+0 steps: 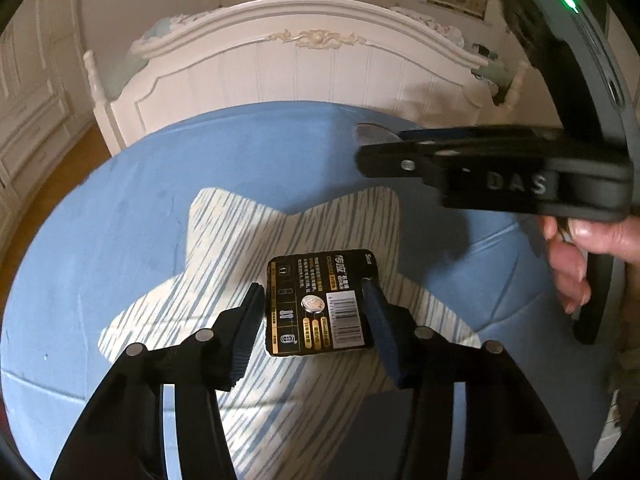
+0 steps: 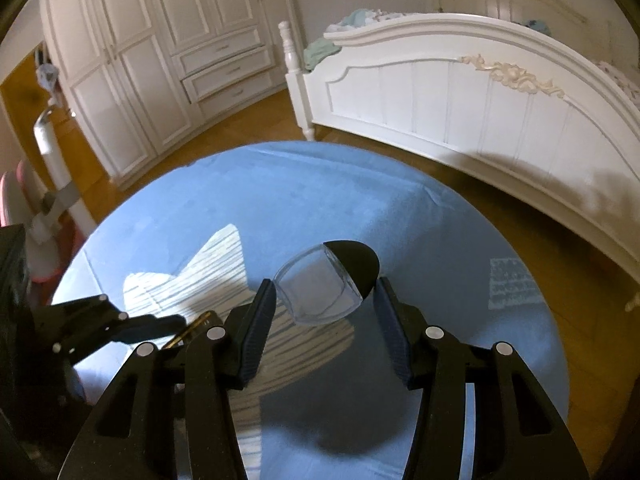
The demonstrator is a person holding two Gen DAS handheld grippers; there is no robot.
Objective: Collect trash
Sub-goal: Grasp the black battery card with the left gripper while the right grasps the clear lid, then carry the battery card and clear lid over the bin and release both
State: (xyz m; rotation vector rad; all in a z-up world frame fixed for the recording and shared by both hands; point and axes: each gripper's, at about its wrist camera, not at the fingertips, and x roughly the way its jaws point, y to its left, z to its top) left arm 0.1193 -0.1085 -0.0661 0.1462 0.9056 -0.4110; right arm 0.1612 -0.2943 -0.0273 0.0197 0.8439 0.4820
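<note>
Left gripper (image 1: 314, 304) clamped on battery card (image 1: 318, 304), right gripper (image 2: 325, 298) on clear blister (image 2: 316, 292), both lifted for disposal.

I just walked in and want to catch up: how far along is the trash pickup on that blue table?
Nothing shows as binned yet; no bin is in view. In hand: the left gripper pinches the black battery card, and the right gripper holds a clear plastic blister with a black backing, lifted off the blue table. Left: dropping both somewhere.
</note>
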